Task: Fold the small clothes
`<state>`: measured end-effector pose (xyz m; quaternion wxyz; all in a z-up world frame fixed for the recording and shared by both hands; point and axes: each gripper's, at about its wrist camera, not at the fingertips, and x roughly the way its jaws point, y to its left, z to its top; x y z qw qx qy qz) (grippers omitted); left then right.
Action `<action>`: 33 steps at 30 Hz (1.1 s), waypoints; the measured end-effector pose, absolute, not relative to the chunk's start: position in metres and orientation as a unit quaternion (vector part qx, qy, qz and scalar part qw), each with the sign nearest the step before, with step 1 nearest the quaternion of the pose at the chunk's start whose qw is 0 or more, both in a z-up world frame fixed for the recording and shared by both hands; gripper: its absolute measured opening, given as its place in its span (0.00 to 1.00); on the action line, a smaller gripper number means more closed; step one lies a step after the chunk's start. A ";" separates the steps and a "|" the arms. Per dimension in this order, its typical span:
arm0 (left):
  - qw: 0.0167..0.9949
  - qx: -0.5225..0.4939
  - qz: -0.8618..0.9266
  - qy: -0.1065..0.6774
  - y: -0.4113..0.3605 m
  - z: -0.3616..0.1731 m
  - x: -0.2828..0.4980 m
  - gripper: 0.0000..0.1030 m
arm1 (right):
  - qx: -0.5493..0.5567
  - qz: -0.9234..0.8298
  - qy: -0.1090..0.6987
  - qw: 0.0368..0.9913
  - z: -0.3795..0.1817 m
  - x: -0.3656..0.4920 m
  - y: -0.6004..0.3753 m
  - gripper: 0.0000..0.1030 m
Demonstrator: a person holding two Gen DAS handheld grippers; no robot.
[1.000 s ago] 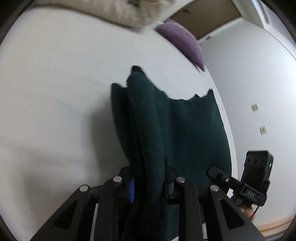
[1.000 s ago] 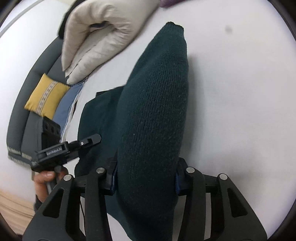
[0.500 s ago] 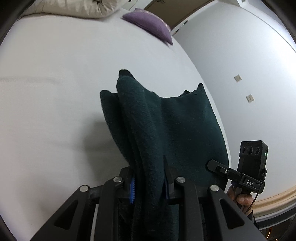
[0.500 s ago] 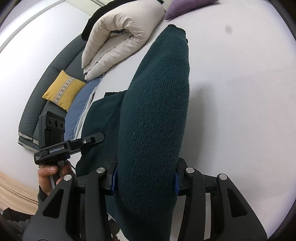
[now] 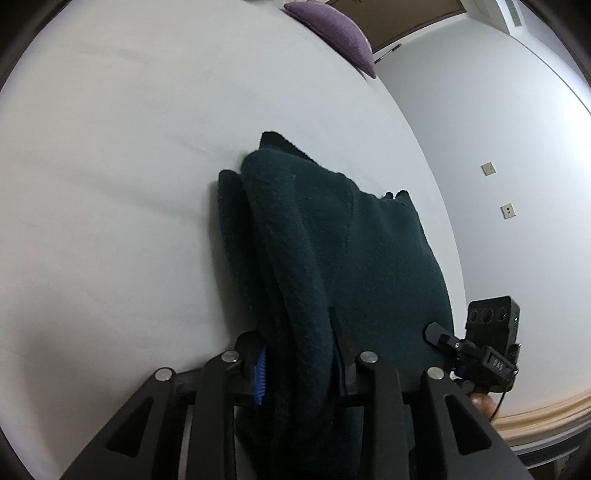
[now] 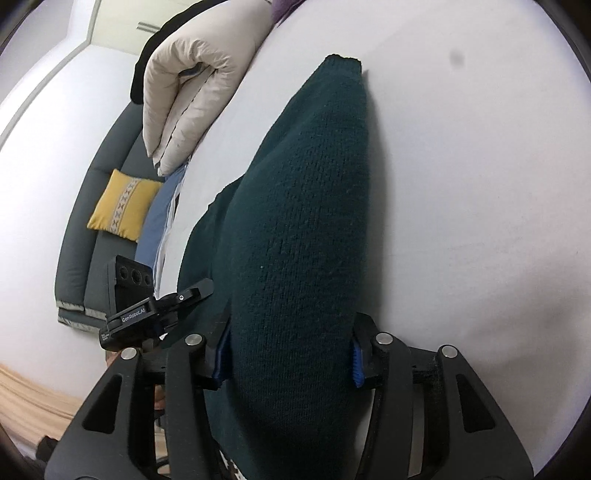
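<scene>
The dark green knitted garment (image 5: 362, 266) is lying doubled over on the white bed sheet (image 5: 129, 184), and both tongs are gripping its near edge, one at each end, which looks like the laying-down of a fold so that the top layer settles square on the one beneath. The left gripper (image 5: 299, 365) is pinching a thick bunch of the knit between its blue pads, and its jaws are opening with the cloth between them; the right gripper (image 6: 288, 362) is clasping a broad roll of the same garment, and its jaws are opening too, the fabric filling the gap. Judging by that, the release is beginning. The garment's far end is resting on the sheet near the bed's edge, with nothing lying in its way. Beyond the garment, a folded cream duvet (image 6: 195, 92) is sitting toward the head of the bed, and a purple pillow (image 5: 332, 29) is lying farther off. Off to the garment's left, beyond the bed's edge, a grey sofa (image 6: 96, 206) is carrying a yellow cushion (image 6: 122, 206).
</scene>
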<state>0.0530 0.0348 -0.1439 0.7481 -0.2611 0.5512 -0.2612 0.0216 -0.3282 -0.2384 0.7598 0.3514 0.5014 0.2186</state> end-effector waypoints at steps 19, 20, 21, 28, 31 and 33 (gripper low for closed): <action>0.774 -0.250 -0.238 0.531 0.024 -0.141 0.041 0.28 | 0.311 0.209 0.502 0.779 -0.228 0.045 -0.328 0.44; 0.774 -0.248 -0.238 0.532 0.023 -0.141 0.042 0.28 | 0.336 0.217 0.488 0.776 -0.233 0.037 -0.338 0.43; 0.774 -0.248 -0.238 0.532 0.022 -0.140 0.042 0.28 | 0.344 0.217 0.483 0.776 -0.233 0.037 -0.338 0.43; 0.774 -0.241 -0.238 0.534 0.017 -0.137 0.048 0.29 | 0.360 0.181 0.498 0.768 -0.226 0.017 -0.345 0.49; 0.778 -0.232 -0.237 0.534 0.021 -0.134 0.045 0.33 | 0.364 0.170 0.499 0.768 -0.225 -0.001 -0.346 0.50; 0.781 -0.224 -0.237 0.533 0.024 -0.133 0.045 0.38 | 0.374 0.170 0.493 0.767 -0.226 -0.014 -0.348 0.50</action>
